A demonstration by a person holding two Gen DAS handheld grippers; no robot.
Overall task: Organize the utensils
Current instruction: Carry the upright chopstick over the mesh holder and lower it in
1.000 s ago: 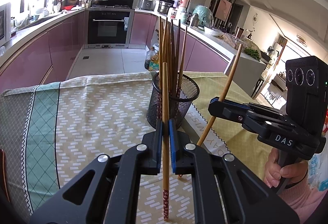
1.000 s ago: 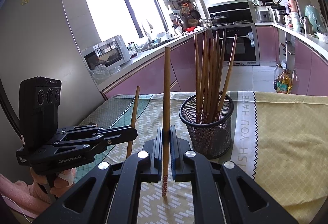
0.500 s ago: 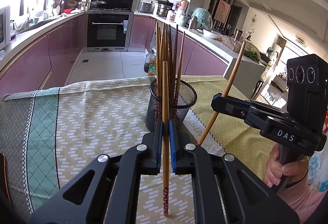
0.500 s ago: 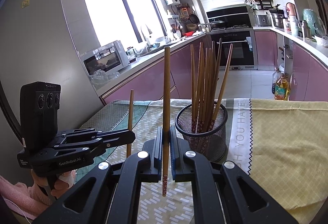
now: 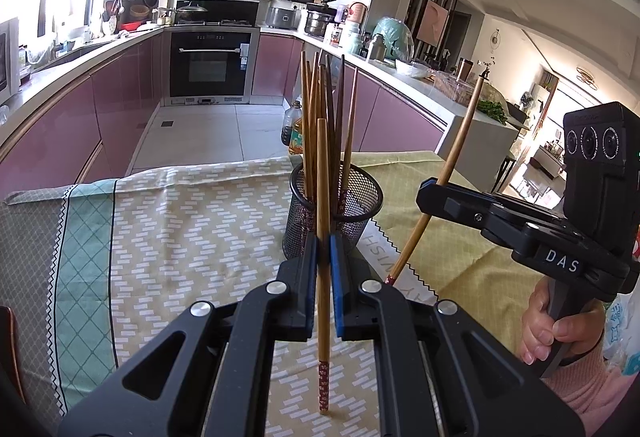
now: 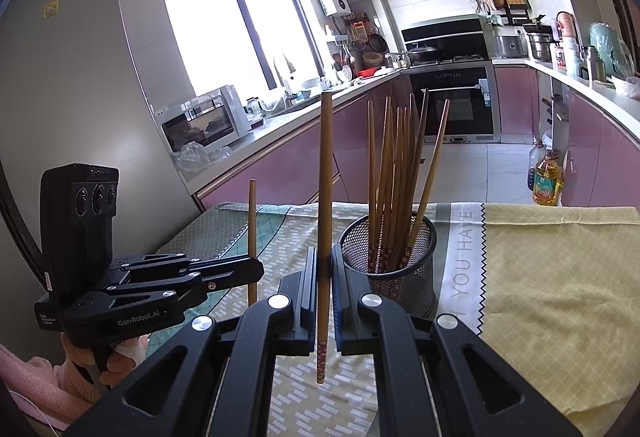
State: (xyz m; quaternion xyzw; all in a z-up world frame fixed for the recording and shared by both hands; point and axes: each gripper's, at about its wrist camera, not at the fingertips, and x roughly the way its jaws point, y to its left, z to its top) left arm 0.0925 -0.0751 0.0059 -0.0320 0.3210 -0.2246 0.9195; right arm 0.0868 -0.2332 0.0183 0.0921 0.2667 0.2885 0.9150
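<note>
In the left wrist view my left gripper (image 5: 323,249) is shut on a wooden chopstick (image 5: 322,173) held upright, its patterned red end hanging below the jaws. Just behind it stands a black mesh holder (image 5: 360,197) with several chopsticks inside. To the right, my right gripper (image 5: 430,193) is shut on a second chopstick (image 5: 460,145) that leans right. In the right wrist view that gripper (image 6: 325,257) clamps its chopstick (image 6: 326,165) upright, left of the mesh holder (image 6: 416,277). The left gripper (image 6: 254,269) shows at the left with its chopstick (image 6: 252,221).
A patterned tablecloth (image 5: 180,237) covers the table, with a yellow cloth (image 6: 552,277) bearing lettering on the right part. A hand (image 5: 556,329) grips the right handle. Oil bottles (image 6: 546,177) stand on the kitchen floor beyond the table's far edge. Purple cabinets line the room.
Both grippers stay shut on their chopsticks. The mesh holder sits slightly lower in both views, and the right gripper appears a little higher in the left wrist view.
</note>
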